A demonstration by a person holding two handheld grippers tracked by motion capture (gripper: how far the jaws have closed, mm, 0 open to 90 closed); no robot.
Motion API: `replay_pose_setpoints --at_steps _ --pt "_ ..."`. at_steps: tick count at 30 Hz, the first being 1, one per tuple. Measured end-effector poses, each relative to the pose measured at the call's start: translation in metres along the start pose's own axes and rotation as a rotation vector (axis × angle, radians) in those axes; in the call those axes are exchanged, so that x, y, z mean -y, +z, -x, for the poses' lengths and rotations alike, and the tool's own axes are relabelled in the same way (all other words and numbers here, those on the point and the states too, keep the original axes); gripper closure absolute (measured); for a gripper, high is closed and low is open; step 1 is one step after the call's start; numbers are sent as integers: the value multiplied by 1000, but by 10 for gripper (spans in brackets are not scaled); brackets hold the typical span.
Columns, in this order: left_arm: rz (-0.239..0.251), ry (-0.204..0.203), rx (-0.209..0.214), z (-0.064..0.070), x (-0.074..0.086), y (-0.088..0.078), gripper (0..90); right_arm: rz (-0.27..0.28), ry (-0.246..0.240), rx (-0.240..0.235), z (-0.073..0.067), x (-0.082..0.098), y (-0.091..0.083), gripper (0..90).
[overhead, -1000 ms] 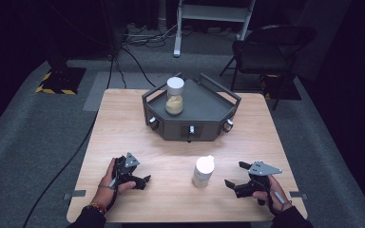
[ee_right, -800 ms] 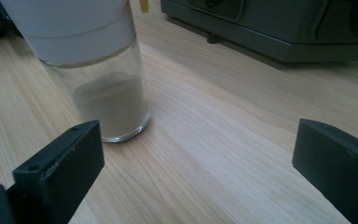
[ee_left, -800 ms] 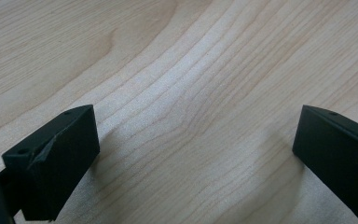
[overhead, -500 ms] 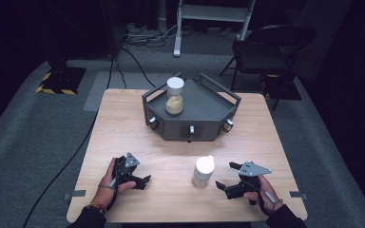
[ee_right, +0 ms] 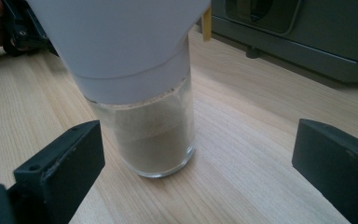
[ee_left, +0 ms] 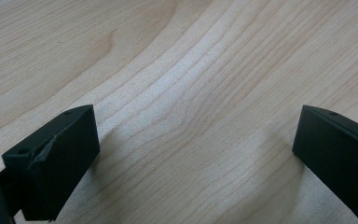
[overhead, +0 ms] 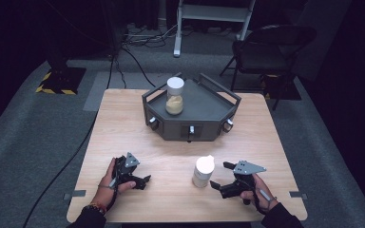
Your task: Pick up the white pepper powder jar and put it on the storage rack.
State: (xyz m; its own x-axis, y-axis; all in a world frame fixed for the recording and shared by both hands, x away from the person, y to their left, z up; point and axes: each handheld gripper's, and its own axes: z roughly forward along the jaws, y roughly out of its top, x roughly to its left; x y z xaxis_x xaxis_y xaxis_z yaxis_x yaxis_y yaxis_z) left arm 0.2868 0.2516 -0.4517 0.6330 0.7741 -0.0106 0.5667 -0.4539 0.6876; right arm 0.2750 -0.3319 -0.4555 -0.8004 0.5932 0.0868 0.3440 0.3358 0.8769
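Note:
A small glass jar with a white cap [overhead: 203, 170] stands on the wooden table [overhead: 123, 128] near its front; pale powder fills its lower part [ee_right: 156, 140]. My right gripper [overhead: 220, 175] sits just right of the jar, open, its jaws wide apart and pointing at it, not touching. In the right gripper view the jar stands a little ahead of the jaws [ee_right: 196, 163]. My left gripper [overhead: 145, 180] rests open on the table at the front left, with bare wood between its jaws [ee_left: 196, 158]. A second, taller jar with a white lid [overhead: 175, 95] stands on the grey tray [overhead: 209, 114].
The dark grey angular tray with knobs on its front face stands at the table's back centre. A folding chair [overhead: 266, 52] and cables [overhead: 138, 52] lie on the floor beyond the table. Open wood lies between the two grippers.
My right gripper has moved left, closer to the white-capped jar. The left gripper and both jars have stayed put.

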Motion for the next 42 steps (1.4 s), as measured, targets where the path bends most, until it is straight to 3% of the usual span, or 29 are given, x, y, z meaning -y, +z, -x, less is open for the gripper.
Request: replay_pose_setpoints --at_steps 14,16,18,26,35,37,42 --pt "-1 0 1 0 0 0 0 -10 -11 -35 -4 -8 17 21" --pt "-1 1 1 0 0 0 0 -17 0 -61 -2 -11 19 22" --pt "-1 1 1 0 0 0 0 -4 4 -35 -7 -11 20 27" --pt "0 1 1 0 0 0 0 3 18 -59 -9 -13 29 28" --pt "0 1 2 0 0 0 0 36 75 -62 -18 -10 37 194" --pt "0 0 2 0 0 0 0 43 69 -37 -23 -9 38 247" --pt "0 0 2 0 0 0 0 47 58 -18 -28 -9 38 259"
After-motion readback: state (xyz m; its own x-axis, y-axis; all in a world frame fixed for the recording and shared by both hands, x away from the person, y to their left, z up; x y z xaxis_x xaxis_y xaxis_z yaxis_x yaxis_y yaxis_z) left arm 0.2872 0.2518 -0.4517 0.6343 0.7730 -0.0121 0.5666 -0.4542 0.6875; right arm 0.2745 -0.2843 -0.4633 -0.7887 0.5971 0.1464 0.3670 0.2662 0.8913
